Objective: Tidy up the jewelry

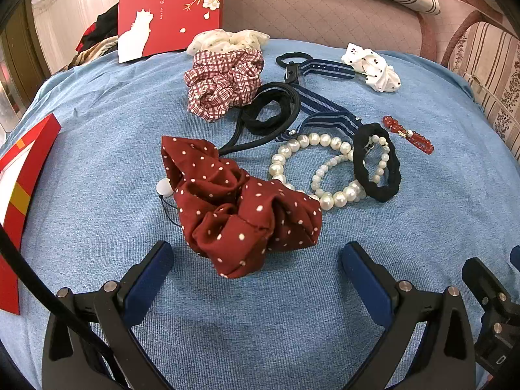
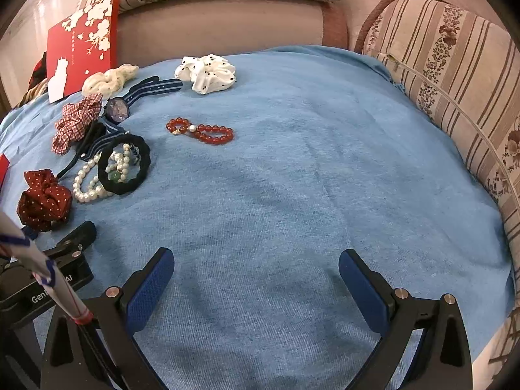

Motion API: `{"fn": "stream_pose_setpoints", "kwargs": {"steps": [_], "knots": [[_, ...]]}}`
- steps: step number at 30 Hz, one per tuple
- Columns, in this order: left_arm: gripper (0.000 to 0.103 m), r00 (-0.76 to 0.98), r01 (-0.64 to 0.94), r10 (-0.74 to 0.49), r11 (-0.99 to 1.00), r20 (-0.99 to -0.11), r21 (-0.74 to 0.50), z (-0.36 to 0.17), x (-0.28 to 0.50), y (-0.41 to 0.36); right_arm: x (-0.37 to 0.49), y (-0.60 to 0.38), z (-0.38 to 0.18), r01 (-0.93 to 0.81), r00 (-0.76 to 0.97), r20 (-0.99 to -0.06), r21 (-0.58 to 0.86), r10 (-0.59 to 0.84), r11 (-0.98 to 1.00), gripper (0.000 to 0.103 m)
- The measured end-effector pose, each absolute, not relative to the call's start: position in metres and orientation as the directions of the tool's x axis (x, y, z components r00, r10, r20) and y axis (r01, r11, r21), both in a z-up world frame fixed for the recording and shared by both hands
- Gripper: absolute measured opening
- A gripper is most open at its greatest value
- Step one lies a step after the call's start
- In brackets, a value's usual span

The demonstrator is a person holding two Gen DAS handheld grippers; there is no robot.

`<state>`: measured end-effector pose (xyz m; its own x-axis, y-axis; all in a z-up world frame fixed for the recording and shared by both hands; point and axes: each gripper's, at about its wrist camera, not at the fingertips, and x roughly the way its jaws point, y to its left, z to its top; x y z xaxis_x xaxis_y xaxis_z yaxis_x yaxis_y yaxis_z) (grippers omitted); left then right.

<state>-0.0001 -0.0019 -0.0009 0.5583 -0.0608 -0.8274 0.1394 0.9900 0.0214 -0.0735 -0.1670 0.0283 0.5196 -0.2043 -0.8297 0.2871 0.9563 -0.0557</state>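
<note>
A dark red polka-dot scrunchie lies on the blue cloth, just beyond my open left gripper, which holds nothing. Behind it lie pearl bracelets, a black scrunchie, a red bead bracelet, a plaid scrunchie, black hair ties and a navy striped watch. My right gripper stands open over bare cloth, well to the right of the pile; the red bead bracelet and black scrunchie lie far ahead and left.
A red box lid with white blossoms leans at the back left; another red box lies at the left edge. White dotted scrunchies lie at the back. Striped sofa cushions border the cloth on the right.
</note>
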Motion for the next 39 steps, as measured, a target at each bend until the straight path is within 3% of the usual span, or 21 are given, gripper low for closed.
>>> {"fn": "stream_pose_setpoints", "kwargs": {"steps": [13,25,31,39], "knots": [[0.103,0.557,0.137,-0.058,0.99,-0.828,0.023,0.0,0.0,0.002,-0.075,-0.182,0.033,0.321,0.534,-0.829,0.02,-0.163,0.947,0.103],[0.102,0.53,0.208,-0.162,0.976,-0.832,-0.058,0.008,-0.007,0.017,-0.076,-0.175,0.035,0.312,0.552,-0.812,-0.012,-0.191,0.95,0.103],[0.099,0.679,0.127,-0.116,0.991,-0.725,-0.04,0.054,-0.048,0.051,-0.086,-0.163,0.05,0.297,0.619,-0.749,-0.055,-0.236,0.953,0.103],[0.101,0.894,-0.109,0.126,0.992,-0.43,0.064,0.144,-0.137,0.112,-0.126,-0.133,0.082,0.322,0.744,-0.543,-0.22,-0.39,0.921,0.101]]}}
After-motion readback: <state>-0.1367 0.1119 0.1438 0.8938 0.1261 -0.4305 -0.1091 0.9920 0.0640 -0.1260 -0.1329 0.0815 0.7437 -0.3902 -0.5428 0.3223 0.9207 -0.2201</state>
